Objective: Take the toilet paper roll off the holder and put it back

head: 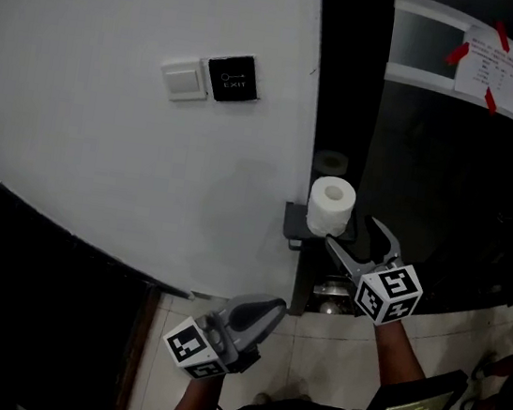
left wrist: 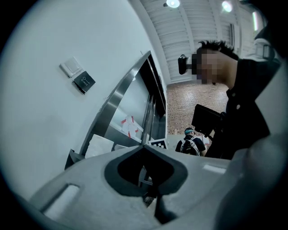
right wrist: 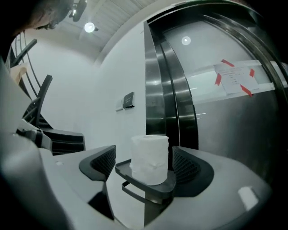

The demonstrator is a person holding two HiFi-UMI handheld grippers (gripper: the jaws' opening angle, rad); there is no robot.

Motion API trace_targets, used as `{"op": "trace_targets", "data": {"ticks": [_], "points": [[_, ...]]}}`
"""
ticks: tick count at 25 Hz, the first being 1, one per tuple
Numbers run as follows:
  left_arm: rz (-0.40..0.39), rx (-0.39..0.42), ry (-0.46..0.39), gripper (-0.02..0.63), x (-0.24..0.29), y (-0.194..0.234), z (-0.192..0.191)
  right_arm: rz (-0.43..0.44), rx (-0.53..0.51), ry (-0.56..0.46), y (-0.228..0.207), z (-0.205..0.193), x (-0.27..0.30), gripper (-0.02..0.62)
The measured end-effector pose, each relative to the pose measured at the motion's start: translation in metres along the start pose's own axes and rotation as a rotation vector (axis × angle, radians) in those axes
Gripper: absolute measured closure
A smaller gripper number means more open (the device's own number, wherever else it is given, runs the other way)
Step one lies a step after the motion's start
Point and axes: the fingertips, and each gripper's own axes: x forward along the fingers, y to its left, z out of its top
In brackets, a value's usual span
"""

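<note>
The toilet paper roll point(head: 331, 206) stands upright on its end on the holder point(head: 294, 222), its hollow core facing up. The right gripper point(head: 352, 232) is level with it, jaws spread wide, one ribbed pad on each side of the roll. In the right gripper view a clear gap shows between each pad and the paper, so nothing is pinched. The left gripper point(head: 267, 311) hangs lower and well apart from the roll, over the floor near the foot of the wall. Its jaws are pressed together at the tips with nothing between them.

The holder is a small dark tray with a wire loop beneath it, fixed at the edge of the white wall point(head: 102, 159), and it carries only the roll. Just right of it runs a dark, shiny metal door frame point(head: 346, 70) with a dark panel beyond. High on that panel hangs a paper notice point(head: 492, 64) stuck on with strips of red tape. On the wall, up and left of the roll, a white light switch point(head: 184, 79) sits beside a black exit button point(head: 231, 78). Below lies a pale tiled floor point(head: 309, 368)
</note>
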Motion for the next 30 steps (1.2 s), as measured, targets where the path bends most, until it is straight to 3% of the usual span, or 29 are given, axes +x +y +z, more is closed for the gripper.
{"op": "trace_targets", "data": {"ticks": [9,15,19,30], "points": [[0.096,0.01,0.03,0.606,-0.028,0.011,0.0,-0.001,-0.001,0.127,-0.008,-0.013,0.063,0.121],[0.135,0.019,0.014,0.605,-0.043,0.014,0.008,-0.103,-0.042,0.194,-0.02,-0.022,0.09,0.138],[0.172,0.017,0.033,0.605,-0.051,0.019,0.008,-0.108,-0.048,0.185,-0.02,-0.02,0.091,0.138],[0.11,0.034,0.015,0.606,-0.037,0.008,0.014,-0.049,-0.018,0.151,-0.017,-0.016,0.08,0.144]]}}
